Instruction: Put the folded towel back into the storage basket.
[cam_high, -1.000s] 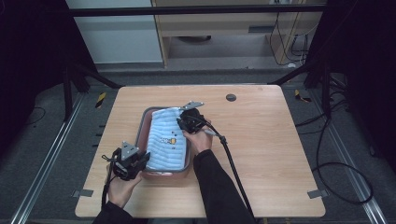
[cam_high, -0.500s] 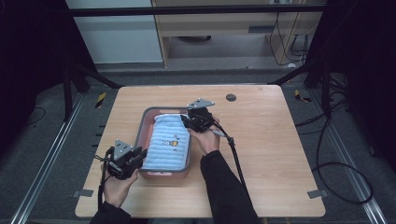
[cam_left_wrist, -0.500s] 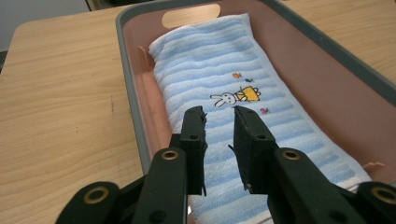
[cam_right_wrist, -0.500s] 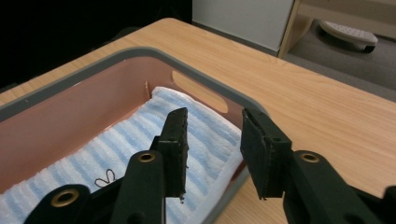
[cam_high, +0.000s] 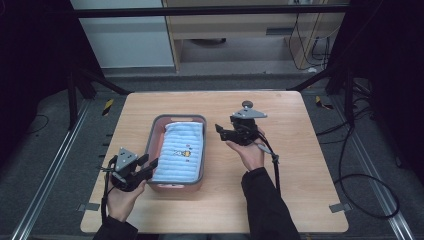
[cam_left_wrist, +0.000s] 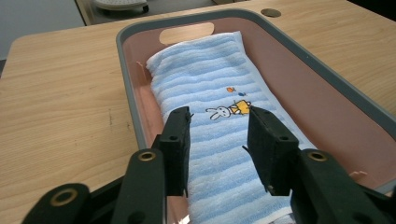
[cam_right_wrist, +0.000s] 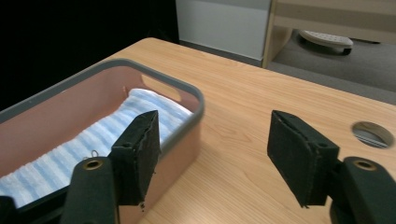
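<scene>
Left claw (cam_high: 148, 165) sits at the near end of the pink bin (cam_high: 199, 120), its jaws just opening with nothing pinched, above the folded blue towel (cam_high: 181, 152). That towel lies flat inside the bin on the counter (cam_high: 310, 175). Right claw (cam_high: 223, 132) floats beside the bin, jaws just opening wide and empty. I think both should pull back slowly so the towel stays neat.

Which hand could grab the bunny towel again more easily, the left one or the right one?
Probably the left. The left tool hangs open right over the blue towel in the pink bin, near its close end. The right tool is open too, but sits off beside the bin over bare table.
</scene>
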